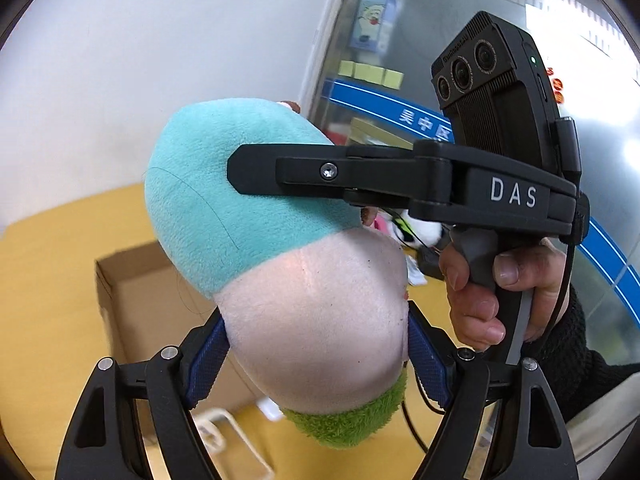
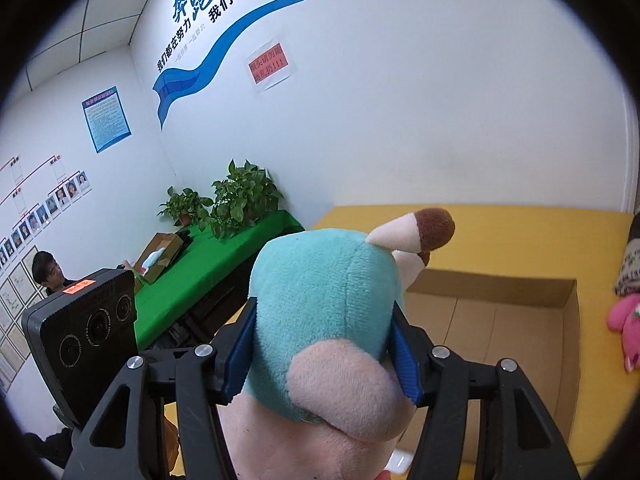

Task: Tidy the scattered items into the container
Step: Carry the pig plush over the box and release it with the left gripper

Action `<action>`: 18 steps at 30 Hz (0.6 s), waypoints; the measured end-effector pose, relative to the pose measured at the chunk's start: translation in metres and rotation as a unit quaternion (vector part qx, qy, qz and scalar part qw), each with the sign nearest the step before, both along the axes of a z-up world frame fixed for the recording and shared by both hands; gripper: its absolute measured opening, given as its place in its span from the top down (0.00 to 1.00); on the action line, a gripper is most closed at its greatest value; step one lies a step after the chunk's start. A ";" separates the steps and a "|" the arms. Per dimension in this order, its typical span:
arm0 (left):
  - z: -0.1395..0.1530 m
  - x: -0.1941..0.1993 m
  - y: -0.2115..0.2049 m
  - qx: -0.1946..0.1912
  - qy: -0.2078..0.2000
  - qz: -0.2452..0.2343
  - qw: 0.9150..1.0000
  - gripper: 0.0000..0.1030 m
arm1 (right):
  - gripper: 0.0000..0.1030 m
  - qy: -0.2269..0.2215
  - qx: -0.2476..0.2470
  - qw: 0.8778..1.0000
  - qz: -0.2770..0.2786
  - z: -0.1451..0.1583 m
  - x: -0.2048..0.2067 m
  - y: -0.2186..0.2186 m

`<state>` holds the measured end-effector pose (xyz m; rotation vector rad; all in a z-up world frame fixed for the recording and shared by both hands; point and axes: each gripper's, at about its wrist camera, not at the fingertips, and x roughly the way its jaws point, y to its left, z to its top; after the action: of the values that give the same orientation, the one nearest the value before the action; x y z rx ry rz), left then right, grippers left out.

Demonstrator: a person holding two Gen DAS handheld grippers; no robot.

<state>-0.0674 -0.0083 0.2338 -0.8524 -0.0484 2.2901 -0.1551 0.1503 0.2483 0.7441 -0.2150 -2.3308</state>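
A plush toy (image 1: pixel 280 264) with a teal top, pale pink belly and green base is held up in the air. My left gripper (image 1: pixel 316 344) is shut on its pink lower part, blue pads on both sides. My right gripper (image 2: pixel 324 344) is shut on the toy's teal head (image 2: pixel 324 280), which has small white and brown horns. In the left wrist view the right gripper's body crosses over the toy. An open cardboard box (image 1: pixel 132 292) lies on the yellow table below; in the right wrist view the box (image 2: pixel 500 320) is just beyond the toy.
A pink plush (image 2: pixel 624 328) and a patterned item lie at the table's right edge. More small toys (image 1: pixel 412 236) lie behind the held plush. A white frame object (image 1: pixel 232 432) sits near the table's front. A green table with plants (image 2: pixel 224 200) stands at the left.
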 end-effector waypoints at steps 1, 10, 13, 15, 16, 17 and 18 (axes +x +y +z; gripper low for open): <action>0.004 -0.011 -0.003 -0.001 -0.002 0.004 1.000 0.17 | 0.43 -0.001 0.000 1.000 0.004 0.005 -0.011 -0.003; -0.010 -0.107 -0.040 0.001 -0.054 0.045 0.998 0.17 | 0.43 -0.035 0.016 0.999 0.038 0.006 -0.110 -0.043; -0.035 -0.141 -0.051 -0.008 -0.086 0.051 0.995 0.17 | 0.43 -0.057 0.007 0.997 0.045 -0.017 -0.143 -0.053; -0.059 -0.163 -0.058 -0.010 -0.116 0.052 0.992 0.17 | 0.43 -0.078 -0.003 0.996 0.047 -0.040 -0.165 -0.057; -0.072 -0.173 -0.060 -0.015 -0.127 0.054 0.990 0.17 | 0.43 -0.088 -0.007 0.995 0.048 -0.053 -0.175 -0.060; -0.084 -0.181 -0.061 -0.023 -0.135 0.055 0.989 0.17 | 0.43 -0.098 -0.012 0.994 0.051 -0.069 -0.185 -0.061; -0.100 -0.191 -0.062 -0.029 -0.148 0.057 0.987 0.17 | 0.43 -0.106 -0.019 0.993 0.054 -0.084 -0.195 -0.062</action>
<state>-0.2584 -0.0704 0.1341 -1.2437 -0.1667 2.2603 -0.3502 0.0885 0.1644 0.9615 -0.3048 -2.1384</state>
